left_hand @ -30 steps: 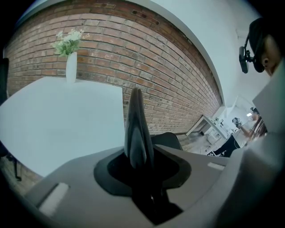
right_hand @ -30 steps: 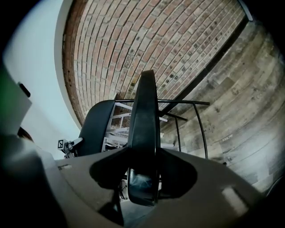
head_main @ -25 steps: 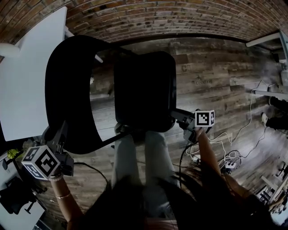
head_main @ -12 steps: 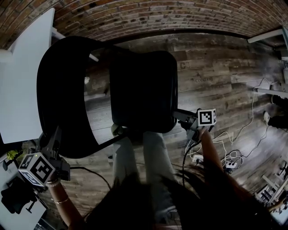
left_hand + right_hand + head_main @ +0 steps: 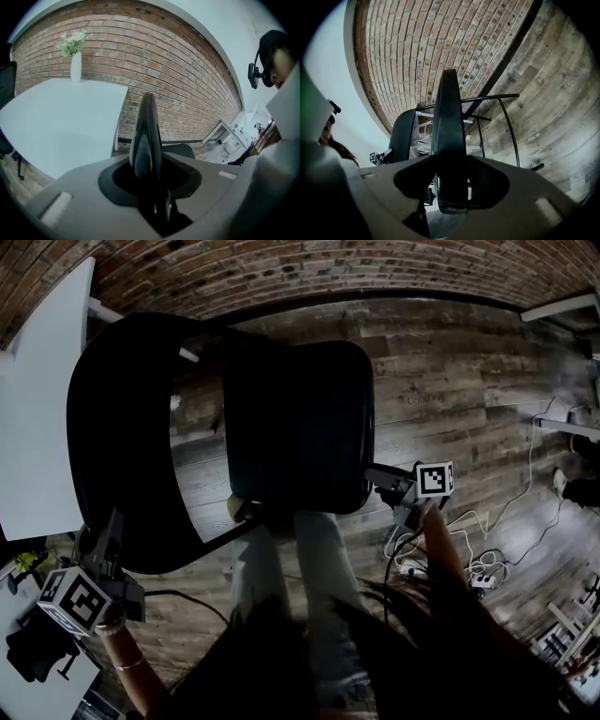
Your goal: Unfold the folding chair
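Note:
The black folding chair stands on the wooden floor in front of me, its curved backrest [image 5: 122, 446] at the left and its seat [image 5: 295, 427] in the middle. My left gripper [image 5: 105, 538] is shut on the backrest's near edge, which shows as a thin black blade [image 5: 147, 136] between its jaws. My right gripper [image 5: 373, 476] is shut on the seat's right edge [image 5: 450, 140], a thick black panel filling the gap between its jaws. The right gripper view also shows the backrest [image 5: 401, 131] and thin metal legs [image 5: 506, 122] beyond.
A white table [image 5: 42, 399] stands close at the left of the chair, with a vase of flowers [image 5: 75, 61] on it. A brick wall [image 5: 281, 268] runs behind. Cables and a power strip [image 5: 483, 579] lie on the floor at the right. The person's legs [image 5: 281, 568] are right behind the seat.
Both grippers have sunk, the left one sliding toward the lower left. The backrest has swung further left and the seat has spread wider. Both grips are unchanged.

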Demonstrator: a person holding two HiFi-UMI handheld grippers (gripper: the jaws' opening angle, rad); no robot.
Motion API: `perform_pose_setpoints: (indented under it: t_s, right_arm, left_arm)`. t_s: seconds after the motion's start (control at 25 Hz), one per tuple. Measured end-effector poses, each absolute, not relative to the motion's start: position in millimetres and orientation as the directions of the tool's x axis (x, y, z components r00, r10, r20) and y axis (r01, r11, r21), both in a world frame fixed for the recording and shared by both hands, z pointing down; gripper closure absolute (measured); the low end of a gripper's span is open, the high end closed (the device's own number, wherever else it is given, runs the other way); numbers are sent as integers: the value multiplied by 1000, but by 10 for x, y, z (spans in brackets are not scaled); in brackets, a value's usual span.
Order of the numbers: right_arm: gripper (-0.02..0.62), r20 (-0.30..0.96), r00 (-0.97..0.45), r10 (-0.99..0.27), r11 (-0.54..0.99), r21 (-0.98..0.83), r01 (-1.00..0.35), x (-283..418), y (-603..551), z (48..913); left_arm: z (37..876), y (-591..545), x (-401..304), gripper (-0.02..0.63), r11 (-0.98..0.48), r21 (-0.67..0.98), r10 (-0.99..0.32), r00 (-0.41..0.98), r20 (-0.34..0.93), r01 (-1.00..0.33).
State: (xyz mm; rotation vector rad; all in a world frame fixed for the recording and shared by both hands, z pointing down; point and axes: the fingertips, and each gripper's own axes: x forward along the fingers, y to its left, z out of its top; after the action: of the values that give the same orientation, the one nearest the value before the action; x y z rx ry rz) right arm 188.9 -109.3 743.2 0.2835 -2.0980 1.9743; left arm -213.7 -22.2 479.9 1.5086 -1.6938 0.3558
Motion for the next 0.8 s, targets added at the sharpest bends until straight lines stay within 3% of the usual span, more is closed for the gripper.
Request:
perform_pose_setpoints:
  t_s: [0.8]
  right_arm:
    - [393,275,-961,29,38,-961,-274,2313,-1200,7780]
  left_arm:
    - [4830,-360,-1549,509,231,340,-703,86,706,-912]
